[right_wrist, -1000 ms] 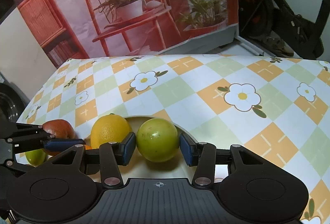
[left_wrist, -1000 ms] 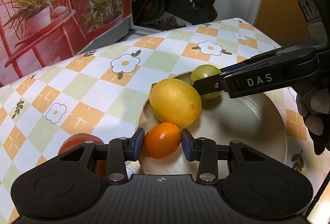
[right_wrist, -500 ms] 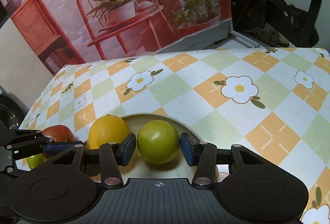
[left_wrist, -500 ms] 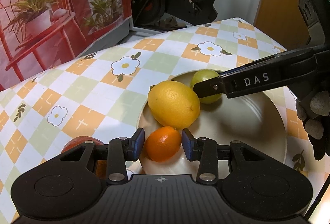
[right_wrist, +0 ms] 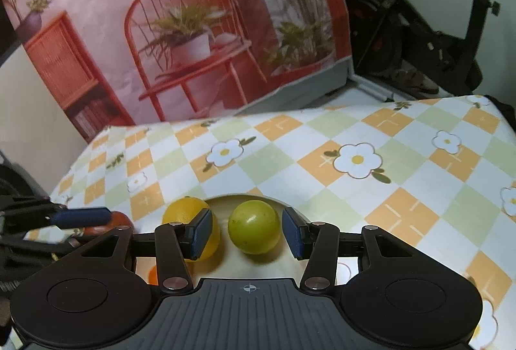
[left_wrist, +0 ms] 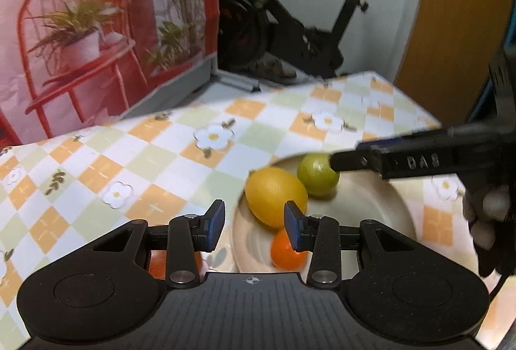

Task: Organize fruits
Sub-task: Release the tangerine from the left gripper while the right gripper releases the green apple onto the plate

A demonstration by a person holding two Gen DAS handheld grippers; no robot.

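Left wrist, orange point(left_wrist: 285, 250) half hidden, blurred

Lemon point(left_wrist: 274, 195), lime point(left_wrist: 317, 175), orange point(left_wrist: 285, 251) on plate point(left_wrist: 380, 208)

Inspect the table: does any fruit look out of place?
Yes. A red fruit lies on the tablecloth beside the plate, while the lemon, green fruit and orange all sit on the plate. It looks left out of the group.

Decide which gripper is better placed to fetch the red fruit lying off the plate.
Left. The red fruit lies beside the left gripper; the right gripper straddles the green fruit on the plate.
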